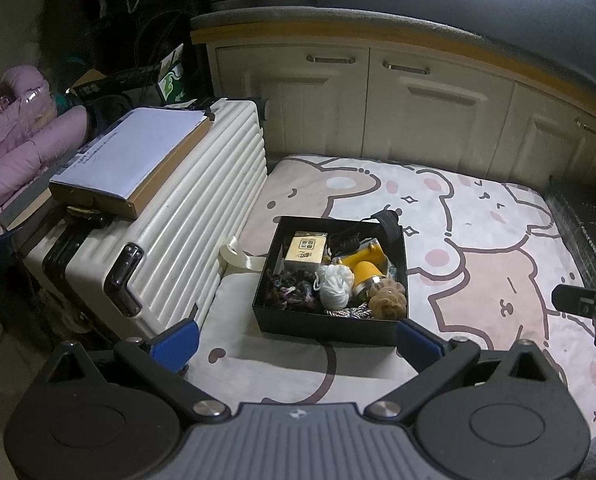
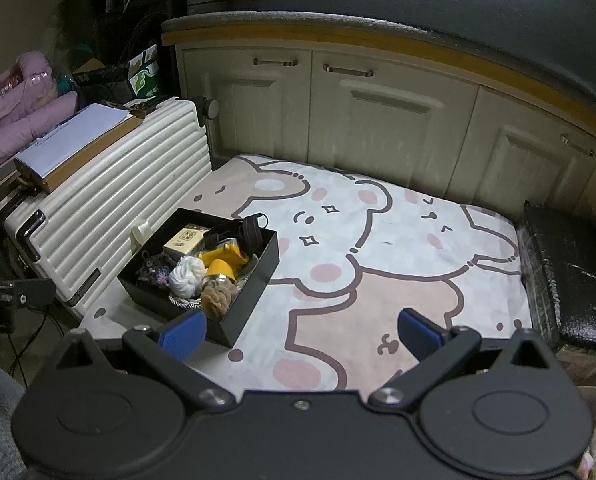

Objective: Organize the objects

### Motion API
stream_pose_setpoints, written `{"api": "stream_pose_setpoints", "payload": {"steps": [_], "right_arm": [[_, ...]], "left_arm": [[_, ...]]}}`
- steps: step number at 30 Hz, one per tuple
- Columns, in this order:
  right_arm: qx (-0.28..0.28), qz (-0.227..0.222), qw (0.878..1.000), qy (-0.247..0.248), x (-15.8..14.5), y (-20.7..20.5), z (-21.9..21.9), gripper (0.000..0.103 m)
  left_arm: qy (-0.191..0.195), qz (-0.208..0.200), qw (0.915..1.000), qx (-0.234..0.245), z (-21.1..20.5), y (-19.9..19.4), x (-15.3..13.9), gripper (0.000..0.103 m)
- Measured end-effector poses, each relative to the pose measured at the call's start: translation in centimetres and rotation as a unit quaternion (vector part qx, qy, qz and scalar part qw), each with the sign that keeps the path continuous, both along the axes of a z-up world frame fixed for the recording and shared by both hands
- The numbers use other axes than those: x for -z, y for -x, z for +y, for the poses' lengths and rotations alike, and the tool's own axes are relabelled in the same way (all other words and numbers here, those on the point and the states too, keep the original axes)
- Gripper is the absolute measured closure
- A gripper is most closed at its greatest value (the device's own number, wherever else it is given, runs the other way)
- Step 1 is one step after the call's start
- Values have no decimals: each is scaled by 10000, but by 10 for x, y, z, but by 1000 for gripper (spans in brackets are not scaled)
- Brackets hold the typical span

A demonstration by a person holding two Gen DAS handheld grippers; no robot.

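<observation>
A black open box (image 1: 322, 326) (image 2: 253, 280) sits on a cartoon-bear mat. Inside it lie a cream carton (image 1: 306, 250) (image 2: 183, 242), a yellow bottle (image 1: 364, 266) (image 2: 221, 262), a white yarn ball (image 1: 334, 286) (image 2: 185, 276), a brown plush (image 1: 388, 298) (image 2: 215, 298), dark tangled yarn (image 1: 287, 292) and a black strap (image 1: 388, 222) (image 2: 251, 228). My left gripper (image 1: 295, 344) hovers open just in front of the box, nothing between its blue pads. My right gripper (image 2: 300, 334) is open too, over the mat right of the box, its left pad (image 2: 183, 334) by the box's near corner.
A white ribbed suitcase (image 1: 169, 232) (image 2: 113, 196) lies left of the box with a cardboard parcel (image 1: 129, 160) (image 2: 71, 142) on top. Pink quilted clothing (image 1: 13, 136) is piled beyond. Cream cabinets (image 1: 398, 112) close the back; a black cushion (image 2: 574, 264) flanks the mat's right.
</observation>
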State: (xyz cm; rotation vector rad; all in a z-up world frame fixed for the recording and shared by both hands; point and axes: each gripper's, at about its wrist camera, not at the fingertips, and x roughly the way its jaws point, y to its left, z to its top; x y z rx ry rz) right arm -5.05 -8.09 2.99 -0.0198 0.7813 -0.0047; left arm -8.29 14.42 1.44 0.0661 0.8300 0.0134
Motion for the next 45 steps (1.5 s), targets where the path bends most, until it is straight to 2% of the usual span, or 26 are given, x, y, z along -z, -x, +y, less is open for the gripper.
{"api": "stream_pose_setpoints", "payload": {"steps": [45], "right_arm": [[9, 36, 10000, -1, 1, -1, 2, 0]], "left_arm": [[-53, 19, 9999, 129, -1, 0, 3, 0]]}}
